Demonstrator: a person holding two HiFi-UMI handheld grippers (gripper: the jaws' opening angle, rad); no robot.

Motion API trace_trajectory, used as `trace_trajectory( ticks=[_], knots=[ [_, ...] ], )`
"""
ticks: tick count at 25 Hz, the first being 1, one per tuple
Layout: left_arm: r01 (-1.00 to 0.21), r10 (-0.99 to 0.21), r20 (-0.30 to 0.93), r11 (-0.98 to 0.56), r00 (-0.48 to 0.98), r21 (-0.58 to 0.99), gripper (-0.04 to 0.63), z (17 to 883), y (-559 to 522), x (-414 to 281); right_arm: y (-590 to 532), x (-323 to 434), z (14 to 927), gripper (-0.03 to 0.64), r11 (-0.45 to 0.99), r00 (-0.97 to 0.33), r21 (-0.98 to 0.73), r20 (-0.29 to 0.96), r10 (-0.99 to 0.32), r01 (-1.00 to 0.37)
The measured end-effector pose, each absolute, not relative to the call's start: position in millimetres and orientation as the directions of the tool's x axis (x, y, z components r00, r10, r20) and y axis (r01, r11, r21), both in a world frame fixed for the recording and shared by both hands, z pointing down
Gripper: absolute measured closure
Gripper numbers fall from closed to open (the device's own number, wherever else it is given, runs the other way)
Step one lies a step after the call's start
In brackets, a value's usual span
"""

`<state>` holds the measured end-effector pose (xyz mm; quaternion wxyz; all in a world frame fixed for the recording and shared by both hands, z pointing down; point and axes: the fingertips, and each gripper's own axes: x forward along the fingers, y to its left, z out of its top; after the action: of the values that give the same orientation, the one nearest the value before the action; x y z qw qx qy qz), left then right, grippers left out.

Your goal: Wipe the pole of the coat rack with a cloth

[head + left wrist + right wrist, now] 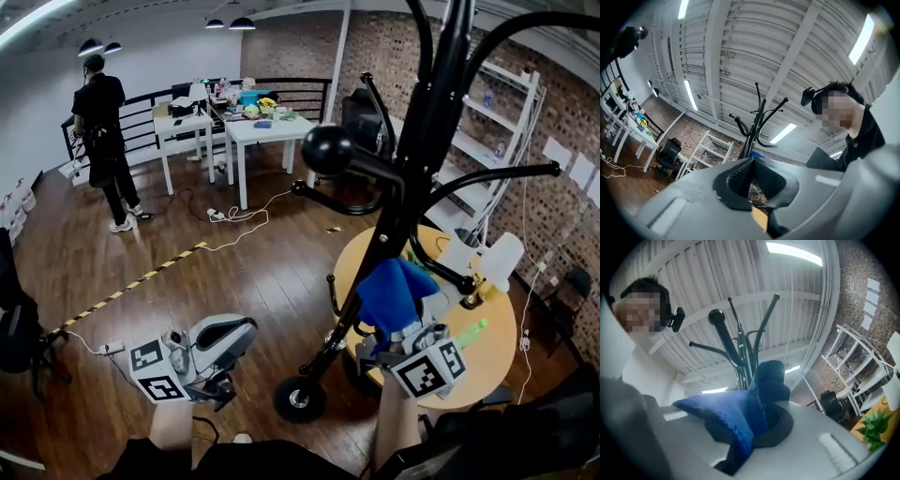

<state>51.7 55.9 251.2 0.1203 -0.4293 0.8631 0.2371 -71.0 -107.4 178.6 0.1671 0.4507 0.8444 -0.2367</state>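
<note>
**A:** In the jaws of the right gripper (759,423), what is there?

**B:** A blue cloth (737,414). The jaws are closed tight on it, and it bunches up above them in a thick fold.

**A:** And the pole?

**B:** The black pole (427,141) stands just behind the cloth. From the head view the cloth sits low on the pole, at its right side. I cannot tell whether they touch.

**A:** The left gripper (246,328)?

**B:** Its pads meet at the tips and nothing is between them. It is held low over the wooden floor (234,272), well to the left of the pole, with its jaws turned toward the rack (757,119).

**A:** What lies around?

**B:** The round base (300,398) stands on the floor, beside a round yellow table (495,361). A white shelf (511,103) leans by the brick wall. Farther back are white tables (272,131) with clutter on them, and a person (103,117) in black stands near a railing.
</note>
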Motion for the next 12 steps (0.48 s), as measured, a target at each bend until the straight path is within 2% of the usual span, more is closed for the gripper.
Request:
trace_trajectory(
  ticks=[5, 12],
  knots=[
    [-0.801, -0.700, -0.390, 0.503, -0.598, 0.324, 0.601, 258, 48, 49, -107, -75, 256, 0.595, 0.445, -0.561, -0.345, -0.442, 0.699, 0.826],
    [-0.810, -0.728, -0.361, 0.479, -0.582, 0.340, 0.601, 266, 33, 49, -106, -80, 384, 0.595, 0.418, -0.592, -0.492, -0.277, 0.757, 0.763]
  ],
)
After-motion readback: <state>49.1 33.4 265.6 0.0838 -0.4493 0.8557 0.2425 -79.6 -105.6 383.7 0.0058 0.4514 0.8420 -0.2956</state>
